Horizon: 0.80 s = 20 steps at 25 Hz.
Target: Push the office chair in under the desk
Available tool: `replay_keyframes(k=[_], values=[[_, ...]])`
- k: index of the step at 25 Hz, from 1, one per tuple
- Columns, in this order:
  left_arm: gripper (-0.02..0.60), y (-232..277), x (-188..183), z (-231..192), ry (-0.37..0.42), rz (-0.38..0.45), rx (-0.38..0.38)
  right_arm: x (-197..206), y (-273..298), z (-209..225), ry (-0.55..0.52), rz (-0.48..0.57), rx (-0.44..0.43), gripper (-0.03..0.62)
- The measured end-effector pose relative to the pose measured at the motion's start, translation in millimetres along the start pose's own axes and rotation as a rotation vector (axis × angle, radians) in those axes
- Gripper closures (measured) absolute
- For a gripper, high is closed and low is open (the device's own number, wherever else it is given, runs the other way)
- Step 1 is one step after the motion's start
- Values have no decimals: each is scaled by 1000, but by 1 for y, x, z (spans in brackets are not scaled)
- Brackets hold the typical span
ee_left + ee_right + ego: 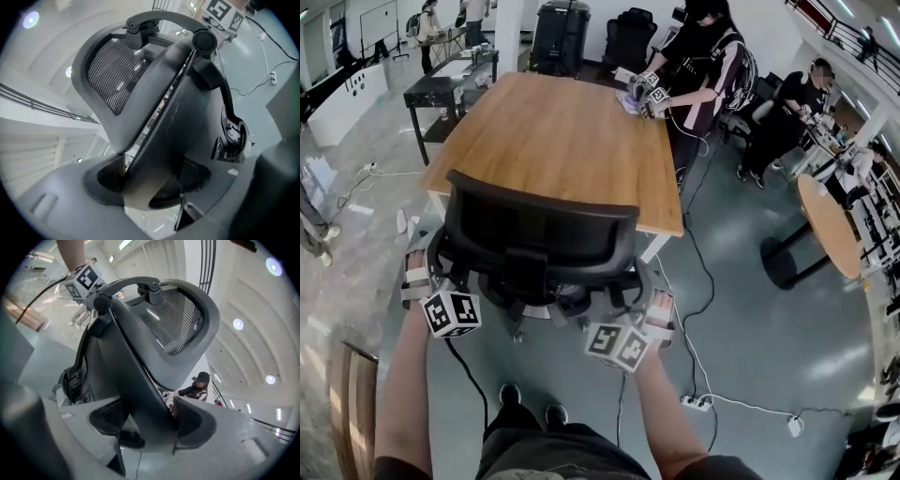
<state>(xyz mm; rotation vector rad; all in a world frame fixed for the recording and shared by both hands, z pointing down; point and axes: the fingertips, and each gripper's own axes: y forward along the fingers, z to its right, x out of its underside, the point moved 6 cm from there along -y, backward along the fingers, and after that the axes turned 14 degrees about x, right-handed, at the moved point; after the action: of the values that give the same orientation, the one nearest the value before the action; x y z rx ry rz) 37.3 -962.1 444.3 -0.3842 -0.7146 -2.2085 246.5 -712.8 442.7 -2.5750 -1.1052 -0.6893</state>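
Note:
A black mesh-backed office chair stands at the near edge of the wooden desk, its seat partly under the desktop. My left gripper is clamped on the left edge of the chair's back, and my right gripper on the right edge. In the left gripper view the back's frame runs between the jaws of the left gripper, pads against it. The right gripper view shows the same: the frame sits pinched in the right gripper.
A person stands at the desk's far right corner holding grippers. Cables and a power strip lie on the floor to the right. A round table and seated people are further right; a black side table is far left.

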Motion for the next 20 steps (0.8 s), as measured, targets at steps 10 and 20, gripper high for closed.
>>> replay_keyframes(k=[10,20], values=[[253,46,4,-33,35,41,25,-17,51,-4,-14,-134,12,313],[253,78,6,-43,60,75,31,-17,79,-12,-30,-188,23,313]])
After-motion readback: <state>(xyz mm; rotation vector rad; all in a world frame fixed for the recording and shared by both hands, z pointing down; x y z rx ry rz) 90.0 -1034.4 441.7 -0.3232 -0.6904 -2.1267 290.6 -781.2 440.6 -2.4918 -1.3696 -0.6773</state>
